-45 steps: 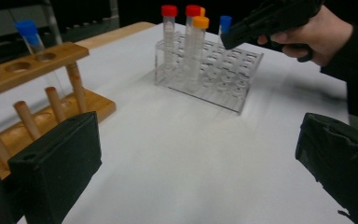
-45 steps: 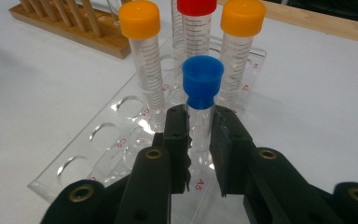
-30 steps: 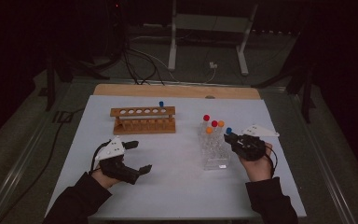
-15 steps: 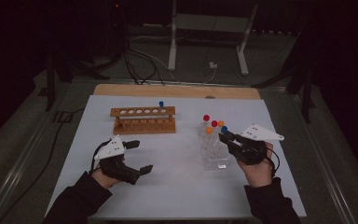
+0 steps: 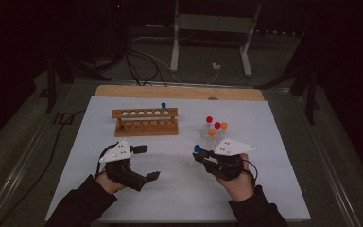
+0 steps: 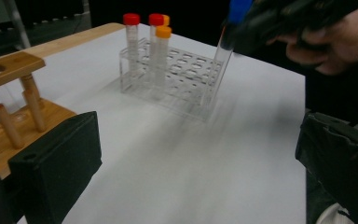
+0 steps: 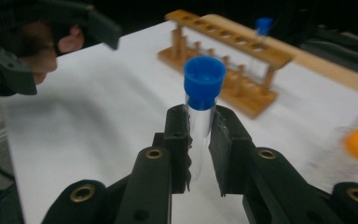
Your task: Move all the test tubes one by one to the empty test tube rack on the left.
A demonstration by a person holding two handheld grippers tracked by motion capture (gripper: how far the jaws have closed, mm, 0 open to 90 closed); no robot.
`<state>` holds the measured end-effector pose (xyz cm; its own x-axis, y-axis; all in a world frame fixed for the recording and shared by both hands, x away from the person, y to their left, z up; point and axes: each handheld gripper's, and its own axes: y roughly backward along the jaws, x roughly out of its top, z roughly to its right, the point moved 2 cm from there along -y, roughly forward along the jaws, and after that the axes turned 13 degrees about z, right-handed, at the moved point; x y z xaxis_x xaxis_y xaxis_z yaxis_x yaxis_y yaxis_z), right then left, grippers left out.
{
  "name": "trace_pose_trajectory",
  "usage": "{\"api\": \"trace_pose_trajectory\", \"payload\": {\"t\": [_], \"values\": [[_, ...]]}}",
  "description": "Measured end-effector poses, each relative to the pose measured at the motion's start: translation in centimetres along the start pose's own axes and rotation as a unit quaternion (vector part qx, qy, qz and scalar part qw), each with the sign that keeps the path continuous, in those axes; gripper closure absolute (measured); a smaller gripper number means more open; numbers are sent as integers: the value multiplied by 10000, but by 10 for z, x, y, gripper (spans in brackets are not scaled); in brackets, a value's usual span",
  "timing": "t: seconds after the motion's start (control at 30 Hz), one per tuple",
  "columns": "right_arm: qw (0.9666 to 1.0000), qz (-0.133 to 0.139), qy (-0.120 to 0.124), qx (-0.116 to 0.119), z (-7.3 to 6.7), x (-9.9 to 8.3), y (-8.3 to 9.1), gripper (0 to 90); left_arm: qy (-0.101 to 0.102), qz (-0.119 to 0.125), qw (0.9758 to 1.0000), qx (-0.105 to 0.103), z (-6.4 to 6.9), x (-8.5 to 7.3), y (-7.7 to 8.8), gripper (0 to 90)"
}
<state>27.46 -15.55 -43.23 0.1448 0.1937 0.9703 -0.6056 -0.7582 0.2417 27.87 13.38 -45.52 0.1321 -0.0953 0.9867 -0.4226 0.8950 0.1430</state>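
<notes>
My right gripper [image 5: 202, 157] is shut on a clear tube with a blue cap [image 5: 196, 148], which stands upright between its jaws [image 7: 204, 93], left of the clear plastic rack [image 5: 215, 142]. The tube [image 6: 220, 65] hangs in front of that rack's near corner. Several tubes with red and orange caps [image 6: 156, 42] stand in the clear rack [image 6: 177, 86]. My left gripper [image 5: 146, 163] rests open over the white mat with nothing between its jaws [image 6: 198, 168]. A wooden rack [image 5: 145, 121] at the back holds one blue-capped tube [image 5: 163, 105] near its right end [image 7: 262, 28].
A white mat [image 5: 179, 198] covers the table, with a wooden strip [image 5: 179, 91] along its far edge. Beyond the table are a metal stand [image 5: 212, 42] and cables on a dark floor.
My right gripper has moved left, away from the clear rack, carrying the blue-capped tube with it. The left gripper has stayed where it was.
</notes>
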Motion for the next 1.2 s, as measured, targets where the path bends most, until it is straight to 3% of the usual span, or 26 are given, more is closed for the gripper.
{"api": "trace_pose_trajectory", "payload": {"t": [0.43, 0.73, 1.07, 1.2], "values": [[9975, -379, -38, 600, -31, -19, -29, 769, 23, -12, 9999, -115, 19, 6, -11, 92], [9952, -538, 8, 816, -44, -25, -38, 769, -5, 73, 9999, -75, 24, 6, -16, 276], [9942, -571, 16, 913, -49, -26, -40, 769, -124, 41, 9995, -290, 25, 4, -24, 537], [9940, -586, 22, 923, -49, -27, -40, 769, -159, 4, 9993, -334, 26, 4, -28, 598]]}}
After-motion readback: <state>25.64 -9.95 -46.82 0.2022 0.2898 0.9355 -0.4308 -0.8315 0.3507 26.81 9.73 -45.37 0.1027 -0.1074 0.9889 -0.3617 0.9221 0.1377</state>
